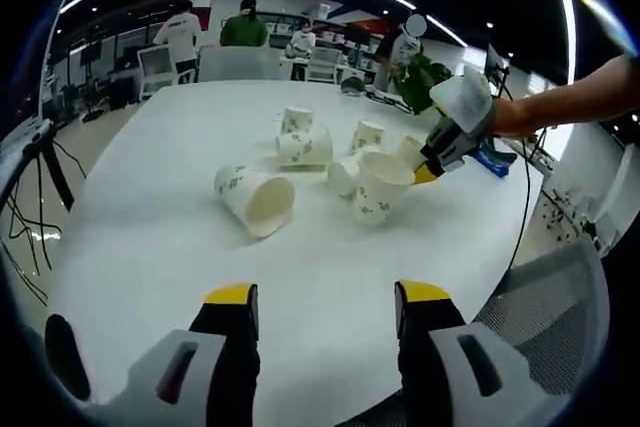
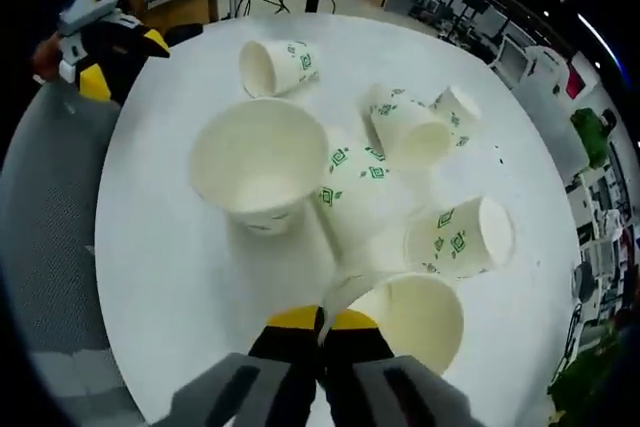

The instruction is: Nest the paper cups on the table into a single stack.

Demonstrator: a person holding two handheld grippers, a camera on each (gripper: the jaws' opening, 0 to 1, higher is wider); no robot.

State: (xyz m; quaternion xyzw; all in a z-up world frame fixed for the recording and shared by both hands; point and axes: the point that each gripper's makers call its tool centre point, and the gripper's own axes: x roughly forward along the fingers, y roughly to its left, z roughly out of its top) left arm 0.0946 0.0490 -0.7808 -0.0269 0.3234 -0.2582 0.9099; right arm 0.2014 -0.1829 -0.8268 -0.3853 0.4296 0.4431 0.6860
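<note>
In the left gripper view, the left gripper (image 1: pixel 326 312) hovers low over the near edge of the white table (image 1: pixel 150 237), jaws apart and holding nothing; the nearest cup, a tipped cup (image 1: pixel 255 201) lying on its side with its mouth toward the camera, sits ahead and slightly to the side. Farther on, the right gripper (image 2: pixel 321 323) has its yellow tips pinched on the rim of a held cup (image 2: pixel 412 313), mouth upward, just beside an upright cup (image 2: pixel 258 167). That upright cup looks the likely receiver; the remaining loose cups (image 2: pixel 420 127) lie tumbled beyond.
</note>
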